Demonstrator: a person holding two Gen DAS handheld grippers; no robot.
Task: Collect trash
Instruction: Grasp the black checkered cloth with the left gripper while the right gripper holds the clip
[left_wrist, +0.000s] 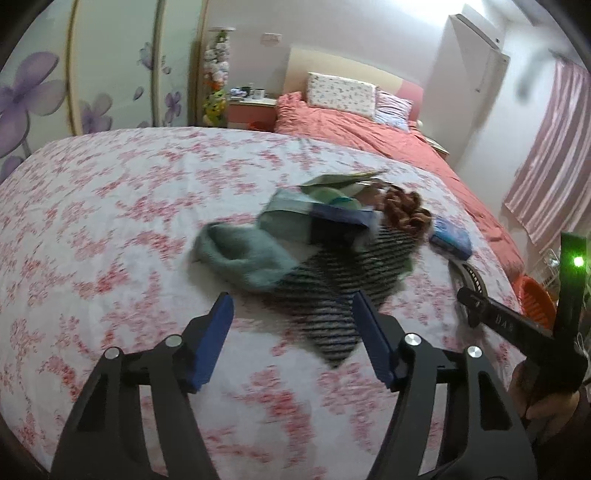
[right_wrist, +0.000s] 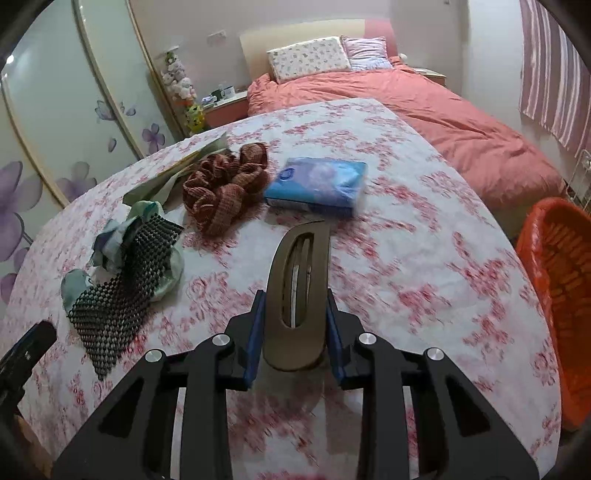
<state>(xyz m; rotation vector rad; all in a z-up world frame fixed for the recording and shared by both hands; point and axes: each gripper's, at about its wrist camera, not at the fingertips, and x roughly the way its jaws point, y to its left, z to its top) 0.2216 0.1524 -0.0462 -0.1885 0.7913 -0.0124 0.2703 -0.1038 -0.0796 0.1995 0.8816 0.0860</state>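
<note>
Right now the right gripper (right_wrist: 295, 325) is closed on a flat brown hair clip (right_wrist: 299, 284), pads clamping its two long edges near the rounded end, tip sticking out ahead over the floral tablecloth (right_wrist: 424, 258). Clip looks rigid, thin and light, probably smooth plastic, so an edge pinch could slip or twist; grabbing near the middle seems safer. Orange basket (right_wrist: 557, 295) sits off to this gripper's right, likely the drop spot. Blue tissue pack (right_wrist: 317, 186) lies just ahead, rust scrunchie (right_wrist: 225, 188) ahead-left. Left gripper (left_wrist: 291, 332) is wide open and empty, angled down low over the cloth, with the black mesh mat (left_wrist: 332, 295) and crumpled wrappers (left_wrist: 288, 218) just ahead of its fingertips. Those look soft, light, crushable; pinch the bunched middle.
</note>
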